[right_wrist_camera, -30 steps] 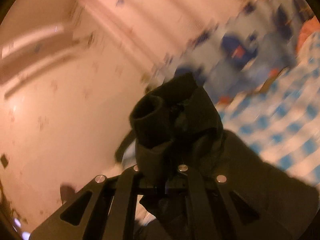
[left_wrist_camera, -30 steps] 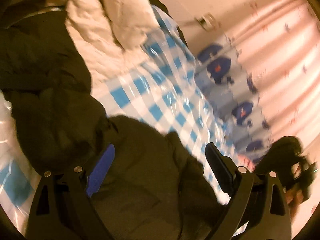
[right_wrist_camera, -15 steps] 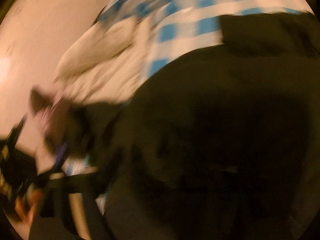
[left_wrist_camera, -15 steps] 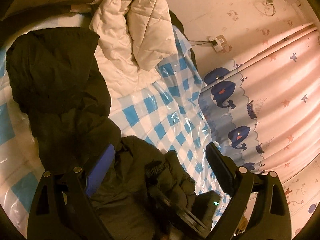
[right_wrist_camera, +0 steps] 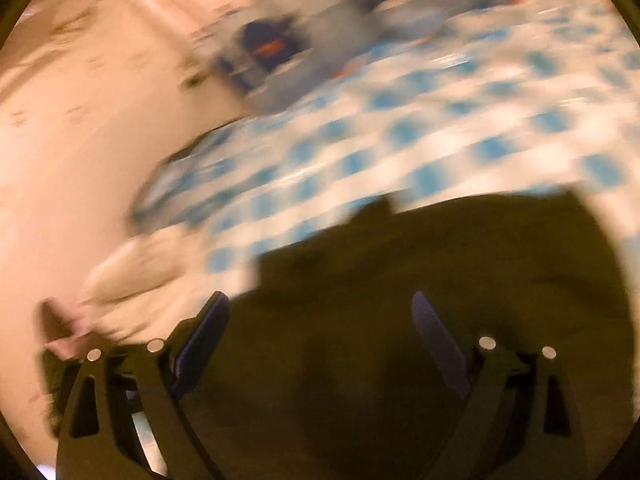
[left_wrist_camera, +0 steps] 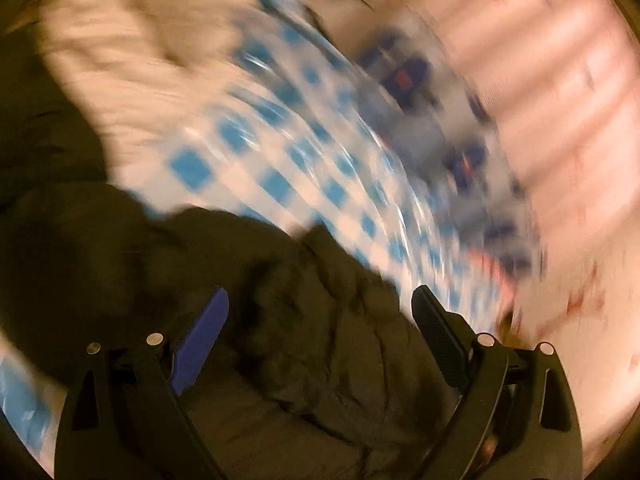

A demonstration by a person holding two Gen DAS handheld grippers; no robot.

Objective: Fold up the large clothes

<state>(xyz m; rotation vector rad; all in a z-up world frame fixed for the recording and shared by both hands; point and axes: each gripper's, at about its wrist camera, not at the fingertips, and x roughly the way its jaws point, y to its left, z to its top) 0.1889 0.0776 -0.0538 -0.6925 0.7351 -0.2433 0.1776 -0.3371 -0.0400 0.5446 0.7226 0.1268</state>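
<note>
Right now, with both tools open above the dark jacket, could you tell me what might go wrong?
1. Both views are motion-blurred, so aiming either tool at a jacket edge may miss.
2. The dark jacket is bunched beneath the left tool; it could pinch several layers.
3. The checkered cover looks glossy, so the jacket might slide when the right tool pulls.

The right gripper [right_wrist_camera: 320, 320] hangs over a dark jacket [right_wrist_camera: 440, 280], its two fingers [right_wrist_camera: 204, 332] spread wide with nothing between them. The jacket lies on a blue-and-white checked cover [right_wrist_camera: 420, 128]. A pale quilted garment [right_wrist_camera: 140, 280] lies at the left. Everything is blurred.
</note>
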